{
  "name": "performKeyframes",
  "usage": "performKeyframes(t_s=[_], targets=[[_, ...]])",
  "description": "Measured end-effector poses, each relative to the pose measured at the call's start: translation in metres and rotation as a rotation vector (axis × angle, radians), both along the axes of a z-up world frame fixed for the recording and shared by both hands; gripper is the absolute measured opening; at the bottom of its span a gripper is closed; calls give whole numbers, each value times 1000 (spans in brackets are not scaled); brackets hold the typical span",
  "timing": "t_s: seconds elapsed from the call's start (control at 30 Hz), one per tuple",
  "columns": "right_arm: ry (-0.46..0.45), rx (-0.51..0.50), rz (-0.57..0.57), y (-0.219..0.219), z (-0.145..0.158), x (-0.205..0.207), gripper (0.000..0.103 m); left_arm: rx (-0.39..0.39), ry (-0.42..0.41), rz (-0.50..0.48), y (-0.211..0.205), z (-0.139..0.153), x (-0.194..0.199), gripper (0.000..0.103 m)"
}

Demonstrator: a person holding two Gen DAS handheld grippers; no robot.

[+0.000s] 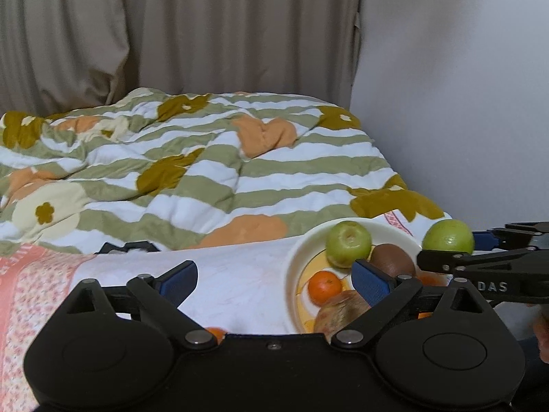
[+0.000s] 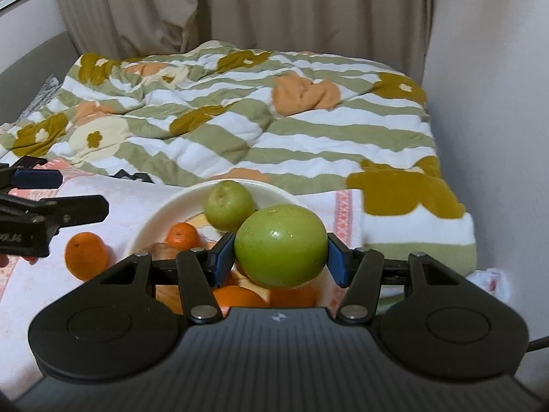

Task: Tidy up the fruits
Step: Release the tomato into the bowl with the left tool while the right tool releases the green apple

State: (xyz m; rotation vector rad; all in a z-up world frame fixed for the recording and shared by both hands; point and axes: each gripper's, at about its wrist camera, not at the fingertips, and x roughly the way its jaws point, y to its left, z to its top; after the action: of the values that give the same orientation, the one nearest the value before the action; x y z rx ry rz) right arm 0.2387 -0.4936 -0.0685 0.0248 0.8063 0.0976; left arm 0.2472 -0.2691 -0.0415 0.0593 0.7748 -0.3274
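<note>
My right gripper [image 2: 280, 257] is shut on a green apple [image 2: 280, 245] and holds it above the near side of a cream bowl [image 2: 154, 219]. The bowl [image 1: 295, 261] holds another green apple [image 1: 348, 243], a kiwi [image 1: 393, 260], a small orange [image 1: 324, 286], a reddish apple [image 1: 339, 312] and more oranges [image 2: 236, 297]. The held apple [image 1: 447, 237] and the right gripper [image 1: 446, 250] show at the right of the left wrist view. My left gripper [image 1: 274, 276] is open and empty, left of the bowl. A loose orange [image 2: 85, 255] lies on the cloth left of the bowl.
The bowl sits on a white and pink floral cloth [image 1: 223, 285] on a bed. A striped flowered quilt [image 1: 206, 164] lies bunched behind it. Curtains [image 1: 171, 34] and a white wall [image 1: 463, 103] stand beyond. A small black object [image 1: 127, 247] lies at the quilt's edge.
</note>
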Motion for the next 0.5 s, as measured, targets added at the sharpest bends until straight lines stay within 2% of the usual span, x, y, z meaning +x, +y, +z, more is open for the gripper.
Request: performKeyframes(t_s=[0.27,0.5], targets=[[5,15,55,28,-11,20,71,-21,14,59,24,0,-12,98],[15,16,67,37,-23,30,71,-3,14,79,32,-3,-18,98]])
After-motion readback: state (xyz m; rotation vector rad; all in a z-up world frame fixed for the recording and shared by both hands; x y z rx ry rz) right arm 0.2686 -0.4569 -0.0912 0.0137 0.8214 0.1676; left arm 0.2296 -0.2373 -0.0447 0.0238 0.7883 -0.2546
